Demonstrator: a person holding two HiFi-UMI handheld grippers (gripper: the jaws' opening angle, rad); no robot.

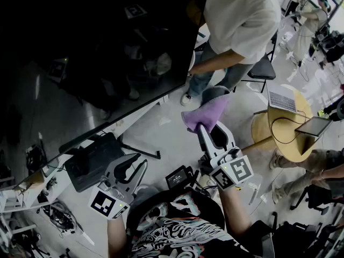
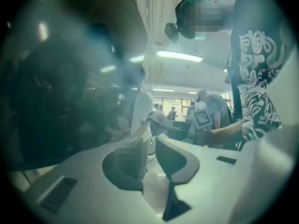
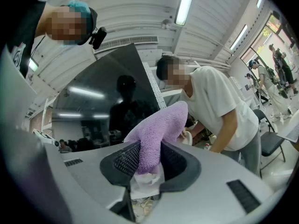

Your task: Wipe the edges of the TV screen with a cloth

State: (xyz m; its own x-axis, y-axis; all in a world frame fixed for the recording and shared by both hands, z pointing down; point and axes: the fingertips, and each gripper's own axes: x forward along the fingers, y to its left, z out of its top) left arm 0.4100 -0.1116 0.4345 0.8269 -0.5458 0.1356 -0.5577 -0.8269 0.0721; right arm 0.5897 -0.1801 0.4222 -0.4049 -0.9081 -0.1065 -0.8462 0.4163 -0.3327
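left gripper (image 1: 130, 170): jaws apart, nothing between them, low under the bottom edge of the TV screen (image 1: 91, 52) (idle, I'd say). right gripper (image 1: 204, 128): jaws clamped on the purple cloth (image 1: 208, 112). The cloth sits near the screen's lower-right corner, clear of the bezel. Reads as the approach step, with no edge contact yet. Next move: get the cloth onto that corner, then drag it along one edge with light pressure. person in white shirt (image 1: 236, 20) is at the right edge, so watch clearance there.
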